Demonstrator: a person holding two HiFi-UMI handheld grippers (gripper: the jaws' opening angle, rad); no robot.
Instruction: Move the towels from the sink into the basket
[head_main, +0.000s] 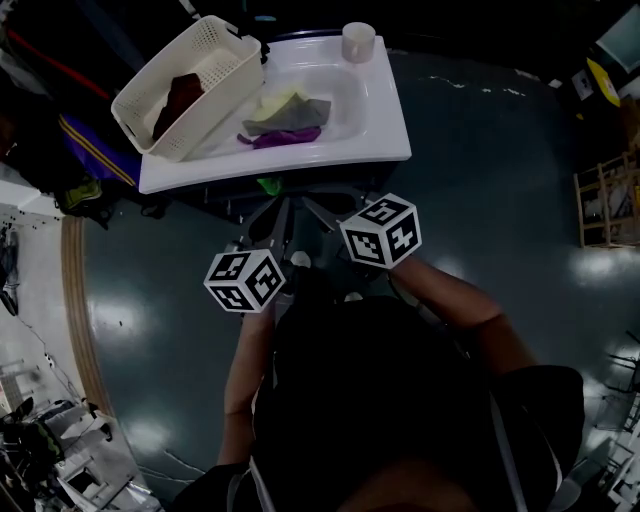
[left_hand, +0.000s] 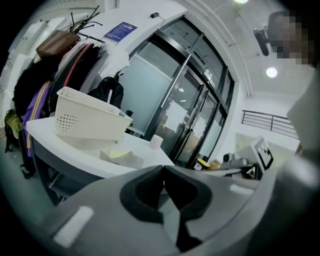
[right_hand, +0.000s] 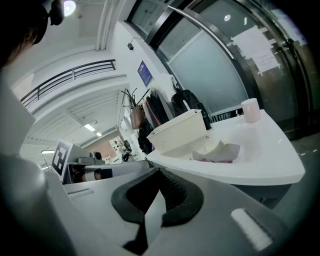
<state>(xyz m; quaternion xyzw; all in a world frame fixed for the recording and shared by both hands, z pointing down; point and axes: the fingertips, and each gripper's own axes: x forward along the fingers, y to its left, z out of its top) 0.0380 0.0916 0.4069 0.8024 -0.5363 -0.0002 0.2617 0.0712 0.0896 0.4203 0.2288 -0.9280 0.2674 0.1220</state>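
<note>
The left gripper (left_hand: 164, 170) and the right gripper (right_hand: 159, 172) hang well apart from the sink (head_main: 385, 110), both with fingers closed together and empty. The towels (head_main: 285, 122) lie in its basin. The basket (head_main: 150, 95), which holds a dark red towel (head_main: 178, 102), stands just beside them, probably to keep each carry short.

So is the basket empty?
Not empty: the head view shows a dark red towel lying inside the basket.

Crumpled towels (head_main: 285, 122) in sink (head_main: 388, 112) beside basket (head_main: 150, 75)
</note>
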